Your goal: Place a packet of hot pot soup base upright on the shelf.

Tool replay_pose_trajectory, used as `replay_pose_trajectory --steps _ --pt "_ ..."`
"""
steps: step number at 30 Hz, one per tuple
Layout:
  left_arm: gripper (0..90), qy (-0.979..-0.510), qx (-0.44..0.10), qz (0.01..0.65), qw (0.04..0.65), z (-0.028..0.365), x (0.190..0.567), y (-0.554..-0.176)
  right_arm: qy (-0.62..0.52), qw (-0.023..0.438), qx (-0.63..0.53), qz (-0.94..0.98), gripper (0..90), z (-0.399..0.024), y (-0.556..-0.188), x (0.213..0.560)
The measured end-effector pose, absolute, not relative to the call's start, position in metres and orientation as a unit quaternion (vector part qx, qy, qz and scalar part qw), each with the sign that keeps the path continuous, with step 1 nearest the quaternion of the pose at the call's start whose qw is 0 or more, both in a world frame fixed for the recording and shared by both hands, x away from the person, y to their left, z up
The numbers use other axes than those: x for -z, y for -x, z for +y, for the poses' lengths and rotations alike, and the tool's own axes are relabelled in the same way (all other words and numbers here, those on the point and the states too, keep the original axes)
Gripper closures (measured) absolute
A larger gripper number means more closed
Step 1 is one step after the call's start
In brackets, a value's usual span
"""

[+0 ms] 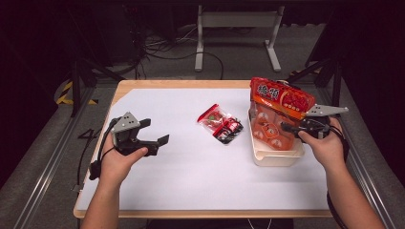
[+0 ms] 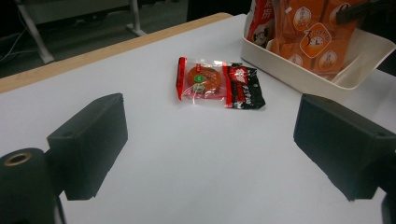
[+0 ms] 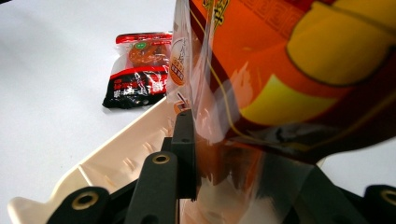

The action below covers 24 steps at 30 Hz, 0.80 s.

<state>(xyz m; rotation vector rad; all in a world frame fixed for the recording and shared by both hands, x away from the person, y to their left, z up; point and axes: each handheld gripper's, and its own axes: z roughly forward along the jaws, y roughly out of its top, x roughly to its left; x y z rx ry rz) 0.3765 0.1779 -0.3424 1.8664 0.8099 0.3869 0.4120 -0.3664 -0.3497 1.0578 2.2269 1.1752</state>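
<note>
**Big snack bag held over the tray**

The large orange-red snack bag (image 1: 279, 102) stands upright in the cream tray (image 1: 267, 156) at the table's right side, its lower part inside the tray. The right gripper (image 1: 292, 128) has its jaws clamped on the bag's clear lower edge. Two small snack packets (image 1: 220, 122) lie mid-table on the white sheet (image 1: 191, 167), just left of the tray. The left gripper (image 1: 160, 141) hovers nearby with jaws wide and nothing between them.

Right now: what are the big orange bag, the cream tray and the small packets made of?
Orange bag: thin glossy plastic film; it creases and has see-through parts. Cream tray: rigid plastic by its look, smooth moulded walls. Small packets: shiny printed film with clear windows.
</note>
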Motion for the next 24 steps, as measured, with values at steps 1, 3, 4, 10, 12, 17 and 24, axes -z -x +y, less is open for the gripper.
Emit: replay_pose_trajectory --steps 1,3,4,10,12,17,24 --pt "10.9 -0.775 -0.161 0.336 0.51 0.177 0.342 -0.376 -0.383 0.203 -0.423 0.796 70.6 -0.367 -0.411 0.351" --pt "10.9 -0.774 -0.16 0.337 0.512 0.176 0.343 -0.377 -0.385 0.203 -0.428 0.792 70.7 -0.371 -0.411 0.355" --pt "10.9 -0.776 -0.163 0.333 0.509 0.176 0.343 -0.378 -0.385 0.201 -0.431 0.791 70.6 -0.372 -0.411 0.356" --pt "10.9 -0.778 -0.156 0.335 0.508 0.173 0.344 -0.378 -0.392 0.2 -0.442 0.782 70.5 -0.378 -0.408 0.363" --pt "10.8 -0.779 -0.158 0.332 0.507 0.172 0.344 -0.379 -0.394 0.201 -0.442 0.781 70.4 -0.377 -0.408 0.363" --pt "10.8 -0.779 -0.156 0.336 0.506 0.173 0.346 -0.379 -0.397 0.202 -0.448 0.775 68.3 -0.379 -0.408 0.362" --pt "10.8 -0.78 -0.158 0.334 0.504 0.174 0.346 -0.379 -0.412 0.201 -0.47 0.755 50.0 -0.382 -0.404 0.362"
